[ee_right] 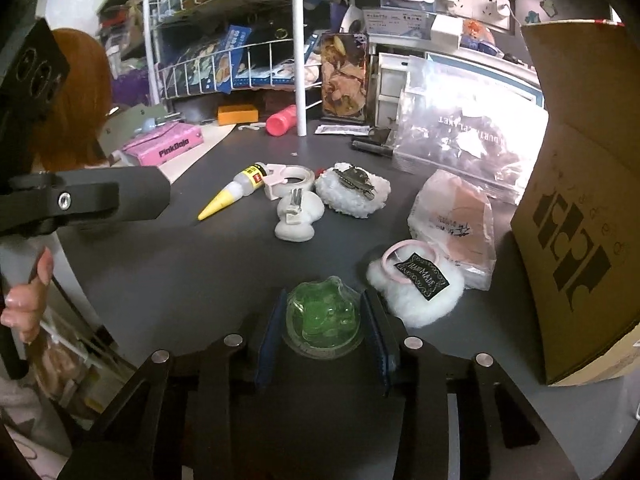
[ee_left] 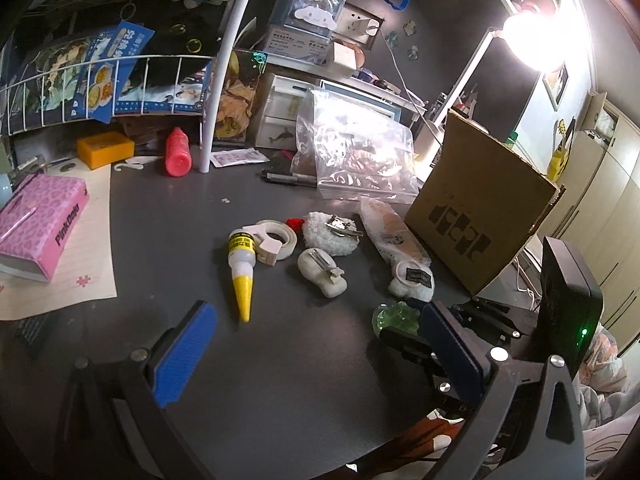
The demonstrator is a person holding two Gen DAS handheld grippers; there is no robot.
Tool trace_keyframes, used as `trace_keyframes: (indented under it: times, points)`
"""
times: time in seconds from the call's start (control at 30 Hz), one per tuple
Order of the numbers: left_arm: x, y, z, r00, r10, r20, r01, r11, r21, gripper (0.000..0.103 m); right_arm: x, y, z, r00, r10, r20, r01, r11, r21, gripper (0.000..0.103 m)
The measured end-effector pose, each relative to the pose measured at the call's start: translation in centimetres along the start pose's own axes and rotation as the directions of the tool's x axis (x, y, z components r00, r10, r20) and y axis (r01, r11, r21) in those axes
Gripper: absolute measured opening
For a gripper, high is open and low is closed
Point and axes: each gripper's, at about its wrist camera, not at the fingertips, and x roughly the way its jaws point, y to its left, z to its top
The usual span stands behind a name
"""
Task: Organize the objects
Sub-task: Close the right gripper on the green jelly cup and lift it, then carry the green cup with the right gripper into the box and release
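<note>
Right tongs close around the clear green glassy lump on the desk; looks hard, slick, perhaps fragile, so grip its widest flanks. Left tongs gape empty.

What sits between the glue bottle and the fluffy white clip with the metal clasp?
A roll of white tape lies between the glue bottle and the fluffy clip, touching the bottle's cap end; the right wrist view shows it best.

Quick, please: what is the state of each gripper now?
Left gripper: open, holding nothing.
Right gripper: closed around the green clear object on the table.
</note>
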Motion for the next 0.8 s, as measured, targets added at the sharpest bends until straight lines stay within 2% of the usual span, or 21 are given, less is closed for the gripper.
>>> trace_keyframes:
  times: [0.17,0.33,0.47,0.5,0.57,0.7,0.73,0.8]
  points:
    - [-0.1,-0.4,0.1,1.000,-0.011,0.003,0.011,1.000,0.000,0.102,-0.4,0.1,0.2,1.000,0.017,0.014,-0.017,1.000,-0.010,0.034]
    - [-0.2,-0.5,0.9,0.991,-0.134,0.012,0.134,0.991,-0.025,0.102,-1.2,0.6,1.2,0.997,0.044,0.057,-0.040,0.997,-0.073,0.034]
    - [-0.2,-1.6,2.5,0.987,-0.163,-0.006,0.163,0.986,0.036,0.101,-2.1,1.1,2.6,0.992,0.075,0.100,-0.060,0.987,-0.147,0.034]
    - [-0.4,-1.8,3.0,0.984,-0.177,-0.008,0.177,0.983,0.042,0.099,-2.4,1.3,3.0,0.990,0.081,0.114,-0.061,0.983,-0.174,0.034]
    - [-0.6,-1.9,4.2,0.976,-0.215,-0.019,0.216,0.975,0.044,0.089,-3.0,1.7,3.7,0.986,0.092,0.140,-0.060,0.973,-0.222,0.034]
    - [-0.7,-2.7,6.3,0.965,-0.255,-0.054,0.259,0.963,0.079,0.082,-4.0,2.1,5.2,0.977,0.118,0.178,-0.062,0.954,-0.293,0.034]
    - [-0.7,-3.1,6.7,0.963,-0.260,-0.067,0.266,0.960,0.092,0.076,-4.2,2.1,5.5,0.975,0.120,0.187,-0.059,0.951,-0.303,0.034]
    - [-0.6,-3.8,7.6,0.952,-0.290,-0.096,0.300,0.947,0.112,0.073,-4.8,2.2,6.1,0.971,0.115,0.211,-0.041,0.944,-0.326,0.034]
